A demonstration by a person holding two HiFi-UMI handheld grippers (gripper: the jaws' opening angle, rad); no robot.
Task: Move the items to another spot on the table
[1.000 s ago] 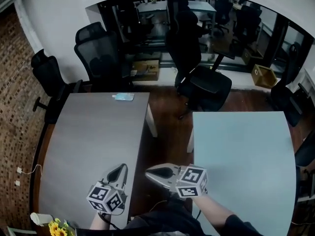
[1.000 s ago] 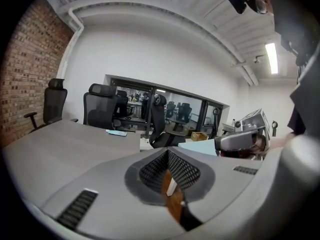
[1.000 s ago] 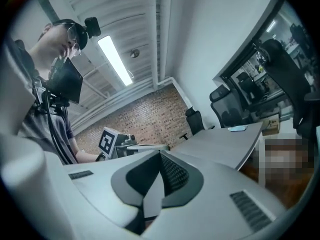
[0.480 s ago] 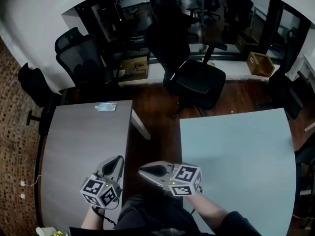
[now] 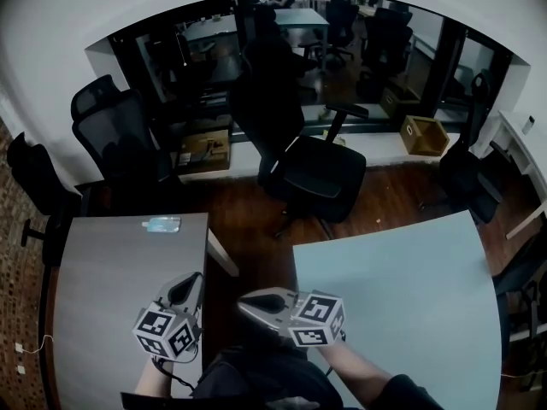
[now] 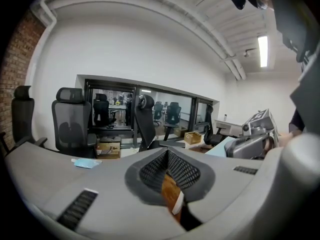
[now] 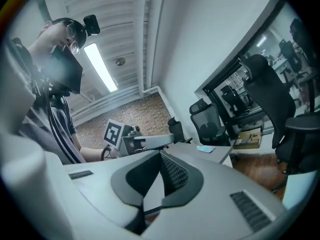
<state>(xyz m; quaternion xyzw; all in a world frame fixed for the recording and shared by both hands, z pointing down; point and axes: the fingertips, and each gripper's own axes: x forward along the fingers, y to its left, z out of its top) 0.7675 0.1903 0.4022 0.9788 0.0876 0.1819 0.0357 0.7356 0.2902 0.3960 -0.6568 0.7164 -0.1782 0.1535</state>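
A small light-blue packet (image 5: 161, 224) lies at the far edge of the grey table (image 5: 102, 289); it also shows in the left gripper view (image 6: 86, 162) and the right gripper view (image 7: 205, 148). My left gripper (image 5: 185, 285) hovers over the near right part of the grey table, shut and empty (image 6: 167, 155). My right gripper (image 5: 249, 301) hangs over the gap between the grey table and the light-blue table (image 5: 410, 297), pointing left, shut with nothing in it (image 7: 161, 157). Both grippers are well short of the packet.
Wood floor (image 5: 256, 229) shows in the gap between the tables. Black office chairs (image 5: 111, 139) (image 5: 312, 173) stand beyond the tables. A cardboard box (image 5: 203, 149) and a wooden crate (image 5: 423, 135) sit on the floor by the glass wall.
The head view has swung up and to the right: the tables and the packet have slid down and left in the picture, and the yellow flowers have left it. Both grippers stay shut, close together.
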